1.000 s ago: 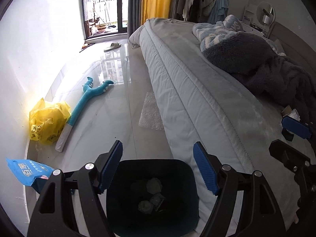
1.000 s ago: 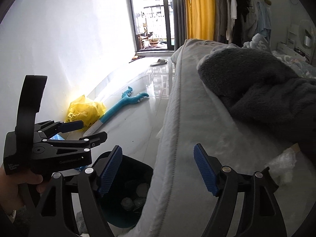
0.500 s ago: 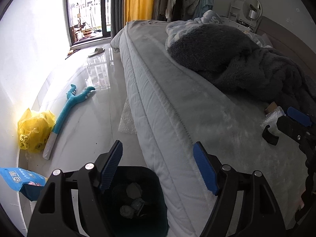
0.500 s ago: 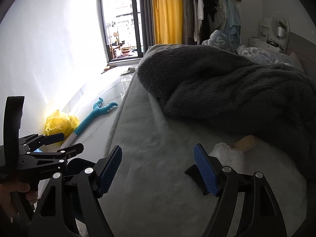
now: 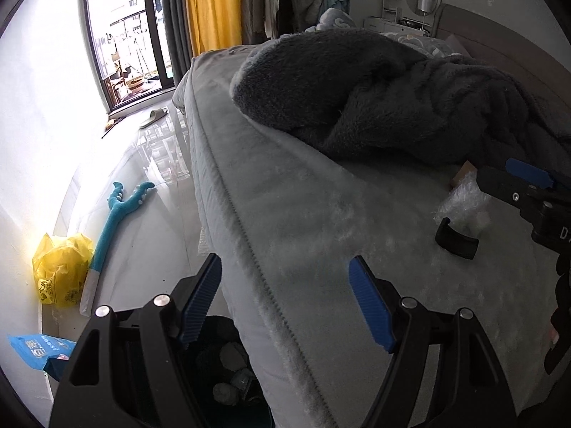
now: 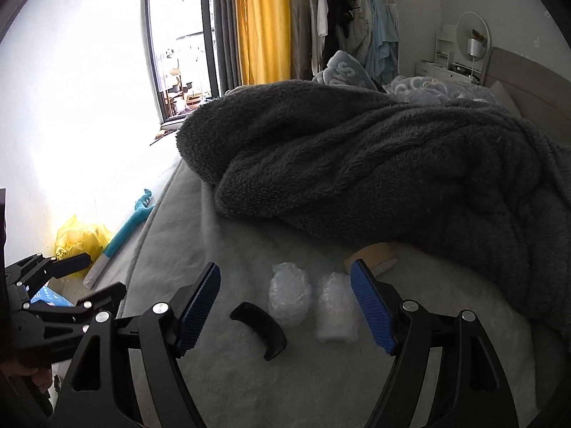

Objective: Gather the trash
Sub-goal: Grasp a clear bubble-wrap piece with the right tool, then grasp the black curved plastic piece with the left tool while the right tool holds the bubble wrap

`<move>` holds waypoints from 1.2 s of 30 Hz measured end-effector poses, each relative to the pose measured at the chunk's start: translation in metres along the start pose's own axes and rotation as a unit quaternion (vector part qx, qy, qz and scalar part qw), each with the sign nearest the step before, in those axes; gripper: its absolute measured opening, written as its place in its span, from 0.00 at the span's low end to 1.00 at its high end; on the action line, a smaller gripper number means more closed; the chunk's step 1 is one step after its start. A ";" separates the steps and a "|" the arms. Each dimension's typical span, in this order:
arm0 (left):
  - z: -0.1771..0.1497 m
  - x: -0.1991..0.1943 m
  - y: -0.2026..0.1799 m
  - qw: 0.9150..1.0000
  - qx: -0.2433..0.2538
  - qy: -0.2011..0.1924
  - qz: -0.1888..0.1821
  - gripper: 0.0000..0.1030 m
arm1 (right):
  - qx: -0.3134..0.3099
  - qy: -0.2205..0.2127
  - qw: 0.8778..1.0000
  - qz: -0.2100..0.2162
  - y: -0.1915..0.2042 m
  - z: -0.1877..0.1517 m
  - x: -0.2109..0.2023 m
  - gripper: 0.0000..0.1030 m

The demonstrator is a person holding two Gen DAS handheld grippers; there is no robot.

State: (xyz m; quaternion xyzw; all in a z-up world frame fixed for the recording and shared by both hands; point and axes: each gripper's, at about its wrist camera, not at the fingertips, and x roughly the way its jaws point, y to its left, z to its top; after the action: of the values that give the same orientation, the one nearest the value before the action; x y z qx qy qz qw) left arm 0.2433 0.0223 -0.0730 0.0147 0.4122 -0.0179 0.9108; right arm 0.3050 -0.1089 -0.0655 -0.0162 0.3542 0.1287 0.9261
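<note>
right tool [image 6: 285, 310]: jaws just closing in but wide apart, grips nothing; two plastic wads [image 6: 289, 293] and black clip [image 6: 260, 328] lie between them on bed [image 6: 200, 249]
left tool [image 5: 285, 303]: wide, empty, over bed edge
bin [image 5: 228, 374]: below left tool, beside mattress, ready for drops
room: blanket [image 6: 357, 164] crowds behind wads; near side free

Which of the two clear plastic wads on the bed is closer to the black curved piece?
The left wad, beside the black piece; the right wad lies by the right gripper's right finger.
</note>
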 end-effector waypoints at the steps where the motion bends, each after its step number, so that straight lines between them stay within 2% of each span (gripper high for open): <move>1: 0.002 0.003 -0.004 1.000 0.003 0.002 -0.003 0.75 | 0.001 0.003 1.000 0.002 0.000 0.000 0.001 0.65; 8: 0.006 0.012 -0.021 1.000 0.023 0.010 0.003 0.75 | 0.012 0.037 0.999 0.032 -0.008 -0.002 0.020 0.42; 14: 0.008 0.011 -0.037 0.999 0.045 0.008 0.013 0.75 | 0.002 0.054 0.998 0.042 -0.008 -0.007 0.024 0.25; 22: 0.007 0.005 -0.072 0.995 0.094 -0.006 0.031 0.79 | 0.015 0.026 0.999 0.040 -0.032 -0.007 -0.001 0.23; 26: 0.003 0.006 -0.092 0.992 0.121 -0.013 0.027 0.80 | 0.027 0.015 0.999 0.034 -0.051 -0.007 -0.013 0.23; 36: -0.001 0.020 -0.127 0.989 0.145 -0.007 0.019 0.81 | 0.049 0.016 0.998 0.029 -0.091 -0.015 -0.024 0.23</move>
State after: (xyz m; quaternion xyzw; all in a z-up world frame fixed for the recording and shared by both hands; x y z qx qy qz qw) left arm 0.2504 -0.1054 -0.0899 0.1545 0.3986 -0.0605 0.9020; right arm 0.3004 -0.2038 -0.0663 0.0373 0.3750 0.1374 0.9160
